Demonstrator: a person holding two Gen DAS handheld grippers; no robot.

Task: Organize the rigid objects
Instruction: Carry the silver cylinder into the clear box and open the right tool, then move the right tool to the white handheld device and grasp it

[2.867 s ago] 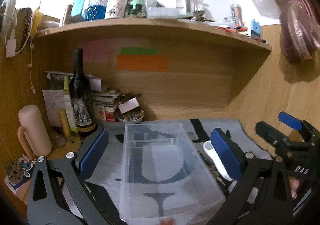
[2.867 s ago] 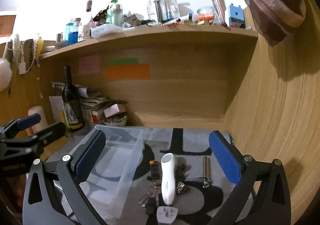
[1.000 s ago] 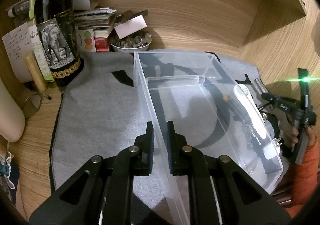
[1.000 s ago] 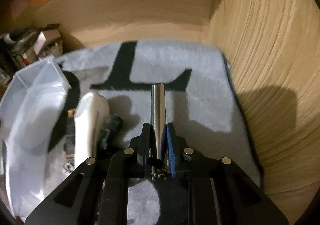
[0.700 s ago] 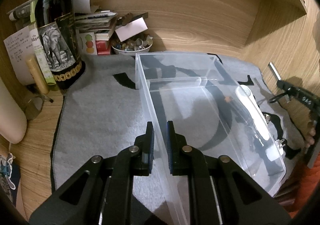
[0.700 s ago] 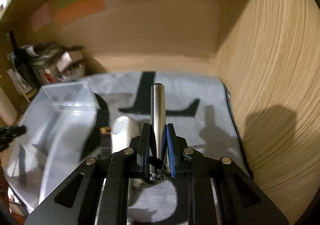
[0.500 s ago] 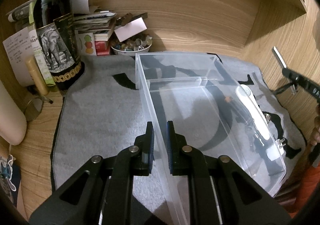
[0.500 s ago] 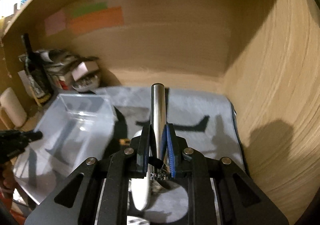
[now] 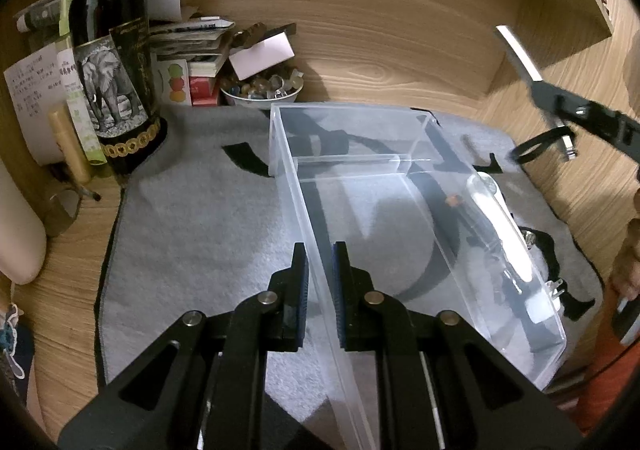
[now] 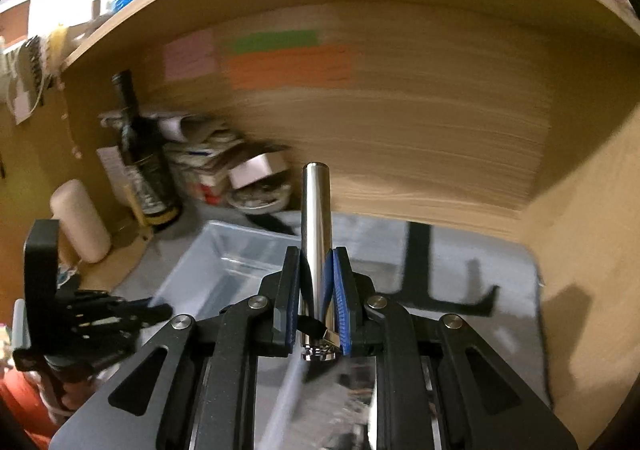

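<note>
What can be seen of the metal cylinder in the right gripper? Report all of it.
The metal cylinder is a slim, smooth, polished silver tube with a flat far end and a knurled-looking base. The right gripper is shut on its lower part, blue pads on both sides, so it juts forward past the fingertips. A dark strap loop hangs from its base. It is held in the air, clear of the grey mat, nothing else touching it.

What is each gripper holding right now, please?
Left gripper: closed on the long side wall of the clear plastic bin.
Right gripper: closed on the shiny metal cylinder, lifted off the mat.
</note>
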